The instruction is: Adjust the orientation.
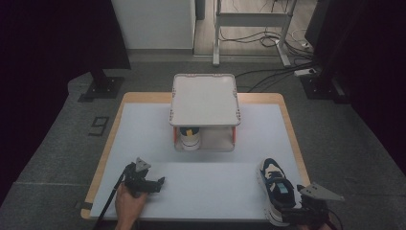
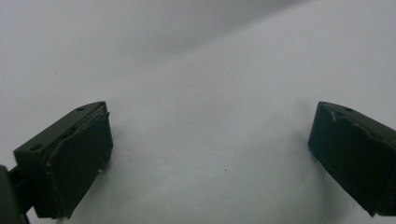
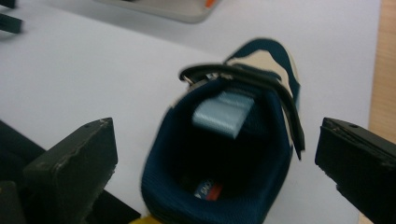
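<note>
two grippers stood with jaws wide apart and held nothing. the right gripper framed a navy knit shoe without touching it; the shoe lay near the table's right front edge. the left gripper hovered over the smooth white mat.

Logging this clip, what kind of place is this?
Probably a lab or recording workspace: a white-covered table on grey carpet, loose cables beyond it, a small grey shelf, and a shoe.
</note>
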The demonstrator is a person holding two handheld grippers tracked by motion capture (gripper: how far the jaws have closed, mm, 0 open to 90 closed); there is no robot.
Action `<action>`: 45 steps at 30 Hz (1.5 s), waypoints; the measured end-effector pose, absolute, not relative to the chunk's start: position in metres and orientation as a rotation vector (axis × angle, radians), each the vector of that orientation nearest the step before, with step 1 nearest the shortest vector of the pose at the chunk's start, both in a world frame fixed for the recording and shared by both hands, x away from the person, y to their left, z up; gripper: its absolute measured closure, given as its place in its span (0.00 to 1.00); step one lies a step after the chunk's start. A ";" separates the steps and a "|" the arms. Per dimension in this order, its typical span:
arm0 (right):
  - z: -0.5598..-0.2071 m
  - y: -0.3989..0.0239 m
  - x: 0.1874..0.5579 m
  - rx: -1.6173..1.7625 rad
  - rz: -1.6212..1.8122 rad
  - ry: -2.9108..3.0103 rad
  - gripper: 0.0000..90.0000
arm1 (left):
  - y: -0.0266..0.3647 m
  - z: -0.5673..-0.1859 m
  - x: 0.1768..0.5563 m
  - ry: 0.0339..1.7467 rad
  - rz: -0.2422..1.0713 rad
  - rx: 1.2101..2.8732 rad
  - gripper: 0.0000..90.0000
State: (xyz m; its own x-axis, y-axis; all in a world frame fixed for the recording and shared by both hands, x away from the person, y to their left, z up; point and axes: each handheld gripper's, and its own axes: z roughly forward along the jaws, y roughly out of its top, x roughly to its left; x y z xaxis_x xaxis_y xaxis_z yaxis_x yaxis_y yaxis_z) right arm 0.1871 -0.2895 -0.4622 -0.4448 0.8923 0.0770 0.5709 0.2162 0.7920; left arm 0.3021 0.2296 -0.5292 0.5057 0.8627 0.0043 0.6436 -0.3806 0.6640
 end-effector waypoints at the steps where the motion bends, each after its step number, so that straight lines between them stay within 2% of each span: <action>1: -0.462 -0.289 0.187 1.356 1.101 2.100 0.00 | 0.230 -0.529 0.302 1.227 0.472 2.146 0.00; 12: -0.500 -0.284 0.196 1.438 1.022 2.143 0.00 | 0.230 -0.529 0.302 1.228 0.472 2.145 0.00; 15: -0.505 -0.282 0.198 1.439 1.010 2.147 0.03 | 0.230 -0.529 0.302 1.227 0.472 2.146 0.00; 21: -0.501 -0.283 0.198 1.404 1.019 2.101 0.22 | 0.230 -0.529 0.302 1.227 0.472 2.145 0.00; 45: -0.497 -0.252 0.222 1.342 1.104 2.098 0.27 | 0.230 -0.529 0.302 1.227 0.471 2.145 0.00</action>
State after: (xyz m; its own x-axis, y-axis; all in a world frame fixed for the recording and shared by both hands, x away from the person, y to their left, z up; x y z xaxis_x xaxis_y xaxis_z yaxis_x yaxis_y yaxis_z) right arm 0.2216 -0.2522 -0.4973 -0.4497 0.8905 0.0697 0.5617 0.2213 0.7972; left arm 0.3021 0.2296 -0.5293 0.5056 0.8628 0.0035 0.6436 -0.3798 0.6645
